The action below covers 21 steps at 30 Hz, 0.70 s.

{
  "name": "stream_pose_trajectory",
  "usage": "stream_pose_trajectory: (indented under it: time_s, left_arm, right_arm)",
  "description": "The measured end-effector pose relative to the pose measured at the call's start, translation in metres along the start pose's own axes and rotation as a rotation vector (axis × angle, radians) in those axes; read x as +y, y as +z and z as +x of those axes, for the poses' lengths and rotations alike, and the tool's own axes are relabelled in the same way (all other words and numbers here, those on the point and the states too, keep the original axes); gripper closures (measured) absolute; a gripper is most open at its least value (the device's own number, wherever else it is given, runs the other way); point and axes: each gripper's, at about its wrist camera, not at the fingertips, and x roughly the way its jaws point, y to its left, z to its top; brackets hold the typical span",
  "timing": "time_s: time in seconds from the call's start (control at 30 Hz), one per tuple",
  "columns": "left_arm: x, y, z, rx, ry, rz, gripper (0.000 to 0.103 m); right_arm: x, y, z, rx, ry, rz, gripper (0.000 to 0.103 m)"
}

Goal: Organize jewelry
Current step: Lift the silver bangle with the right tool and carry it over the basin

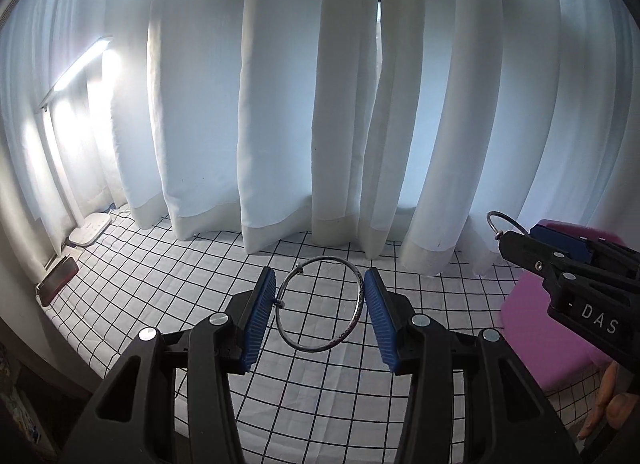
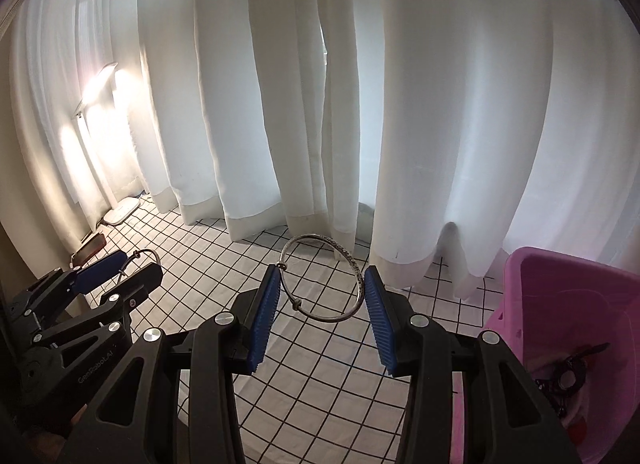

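My left gripper [image 1: 320,314] and right gripper [image 2: 320,310] each clamp, part-open, a silver bangle [image 1: 320,304] [image 2: 324,280] at frame centre, neither yet in the pink box [image 2: 568,304] at right.

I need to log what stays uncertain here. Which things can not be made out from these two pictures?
- Pink box: contents dark and tangled in the right wrist view, cut by the edge; in the left wrist view the right gripper covers it.
- Left gripper: its bangle is mostly hidden between the pads in the right wrist view.
- Dark red object: too small to identify.
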Motion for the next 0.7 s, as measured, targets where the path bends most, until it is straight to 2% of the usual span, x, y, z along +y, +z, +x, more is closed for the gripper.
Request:
stream_pose_trajectory:
  time_s: [0.33,0.5,0.7]
  left_arm:
    - [-0.112,0.027,-0.012,-0.032,-0.174,0.087,0.058]
    - [-0.178,0.034,-0.009,-0.010,-0.272,0.116,0.058]
    - [-0.255,0.038,0.001,0.029,-0.349,0.158,0.058]
  right_arm:
    - [-0.108,-0.006,-0.069,-0.055,-0.150,0.111,0.061]
    - [-0.178,-0.015,-0.100,-0.062,-0.239,0.183,0.061]
    - [-0.252,-0.032,-0.124,-0.047,-0.319,0.251,0.061]
